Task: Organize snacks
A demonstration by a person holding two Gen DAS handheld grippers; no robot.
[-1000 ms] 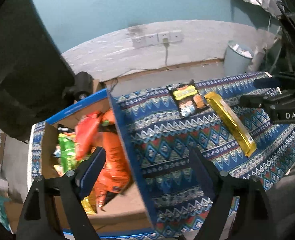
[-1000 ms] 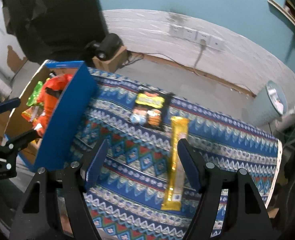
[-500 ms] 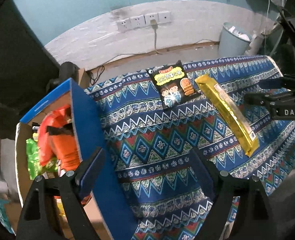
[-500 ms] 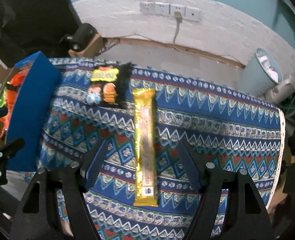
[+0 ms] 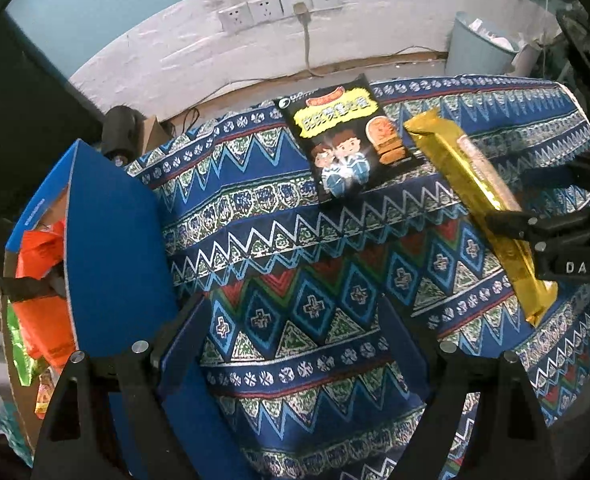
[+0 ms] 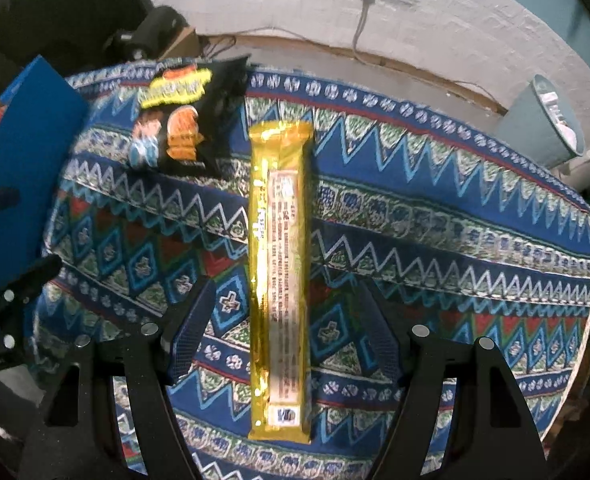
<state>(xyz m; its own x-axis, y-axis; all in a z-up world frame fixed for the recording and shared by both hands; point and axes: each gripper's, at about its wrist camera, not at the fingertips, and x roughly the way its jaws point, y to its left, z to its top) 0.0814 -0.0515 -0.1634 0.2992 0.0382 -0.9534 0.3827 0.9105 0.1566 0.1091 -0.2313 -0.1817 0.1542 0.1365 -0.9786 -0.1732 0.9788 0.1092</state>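
On patterned worktop (image 6: 455,200): gold snack bar (image 6: 281,280) lies flat, long axis along right gripper (image 6: 287,336) view line, centred between its wide-open, empty jaws. Left gripper (image 5: 291,340) also open, empty, farther off. Black snack bag (image 5: 349,140) beside bar; box (image 5: 111,236) at left.

**Left wrist view: desk, two snacks out, box at the side**

Left tool (image 5: 291,332) hangs spread wide above the patterned cloth (image 5: 295,248) on the desk, holding nothing. Black snack bag (image 5: 349,142) lies flat near the far edge. Long gold bar (image 5: 475,184) lies just beside it, angled. Right tool (image 5: 535,200) reaches in over the bar's middle, fingers apart. Blue-flapped cardboard box (image 5: 111,232) at left, with orange packets (image 5: 43,280) and green packet (image 5: 17,344) inside.
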